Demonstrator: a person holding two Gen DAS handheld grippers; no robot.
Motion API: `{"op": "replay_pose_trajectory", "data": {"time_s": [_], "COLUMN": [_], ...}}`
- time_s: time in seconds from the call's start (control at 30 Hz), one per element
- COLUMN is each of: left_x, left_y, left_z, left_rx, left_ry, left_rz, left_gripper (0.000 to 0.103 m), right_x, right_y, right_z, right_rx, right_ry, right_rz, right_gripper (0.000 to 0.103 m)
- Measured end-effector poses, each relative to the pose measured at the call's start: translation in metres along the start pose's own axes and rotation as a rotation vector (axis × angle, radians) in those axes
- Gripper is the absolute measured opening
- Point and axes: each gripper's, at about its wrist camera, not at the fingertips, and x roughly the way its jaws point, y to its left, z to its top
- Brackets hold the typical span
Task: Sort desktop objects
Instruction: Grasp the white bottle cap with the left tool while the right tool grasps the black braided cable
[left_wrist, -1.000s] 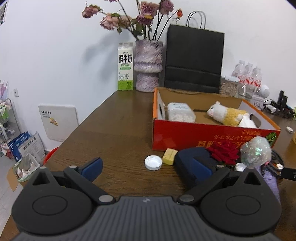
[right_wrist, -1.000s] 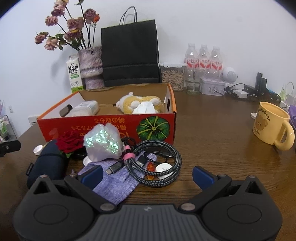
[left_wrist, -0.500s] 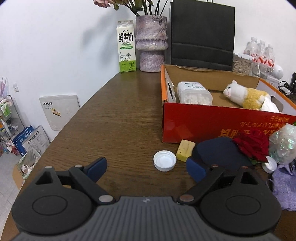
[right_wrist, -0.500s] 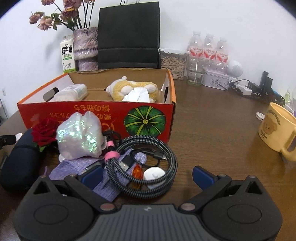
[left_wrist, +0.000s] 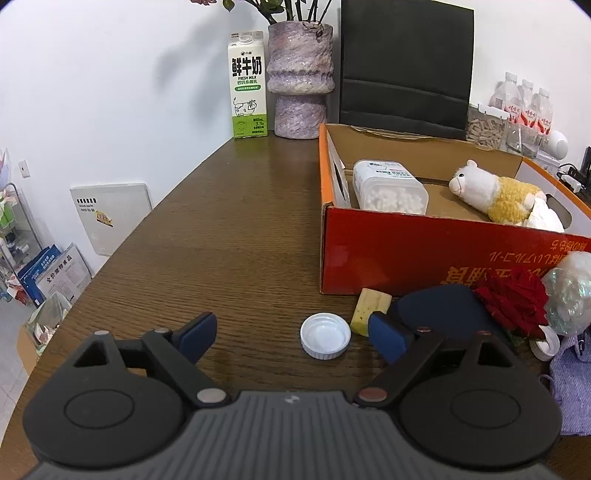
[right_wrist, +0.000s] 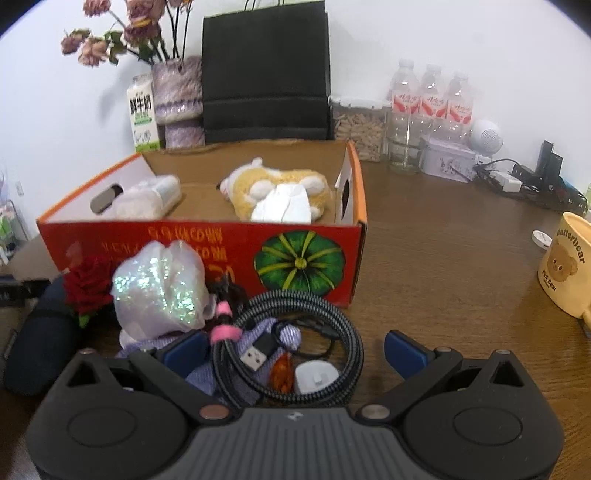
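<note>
So the stuff to sort is mostly piled in front of the red cardboard box (right_wrist: 199, 254), the one with a green pumpkin printed on its side; a coiled braided cable (right_wrist: 295, 354) with a pink tie lies on a purple cloth (right_wrist: 243, 343), with a small white charger (right_wrist: 316, 376) and an orange bit inside the loop; next to it sits a shimmery iridescent wrap (right_wrist: 159, 288), a red rose (right_wrist: 88, 284) and a dark navy pouch (left_wrist: 439, 306). Over on the left side a white bottle cap (left_wrist: 325, 335) sits open side up, just beside a yellow block (left_wrist: 369, 308); inside the box there's a plush toy (left_wrist: 495, 197) and a clear tub of white balls (left_wrist: 391, 186). Left gripper (left_wrist: 291, 334) has just been closing a little but its jaws are apart, cap between them, untouched; right gripper (right_wrist: 295, 350) is wide apart too, the coil between its fingers, no pad pressing on it. Dark wood table (left_wrist: 221, 229), white wall, milk carton (left_wrist: 248, 85), purple vase (left_wrist: 300, 79), black paper bag (right_wrist: 266, 74), water bottles (right_wrist: 430, 99), yellow mug (right_wrist: 569, 266).
</note>
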Motion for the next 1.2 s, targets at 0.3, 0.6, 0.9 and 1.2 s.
{"op": "replay_pose_trajectory", "data": {"time_s": [0.3, 0.6, 0.9, 1.2], "left_x": [0.001, -0.002, -0.001, -0.003], "left_y": [0.001, 0.004, 0.002, -0.003], "left_z": [-0.002, -0.007, -0.009, -0.009], "left_rx": [-0.016, -0.043, -0.038, -0.012], "left_ry": [-0.005, -0.012, -0.015, -0.020], "left_rz": [-0.024, -0.088, -0.108, -0.126], "left_gripper": [0.088, 0.069, 0.050, 0.029], "right_x": [0.015, 0.018, 0.018, 0.013], "right_y": [0.003, 0.001, 0.002, 0.005], "right_z": [0.003, 0.001, 0.001, -0.003], "right_rx": [0.026, 0.051, 0.055, 0.034], "right_ry": [0.032, 0.039, 0.040, 0.032], "right_rz": [-0.013, -0.002, 0.002, 0.005], "right_gripper": [0.103, 0.101, 0.098, 0.093]}}
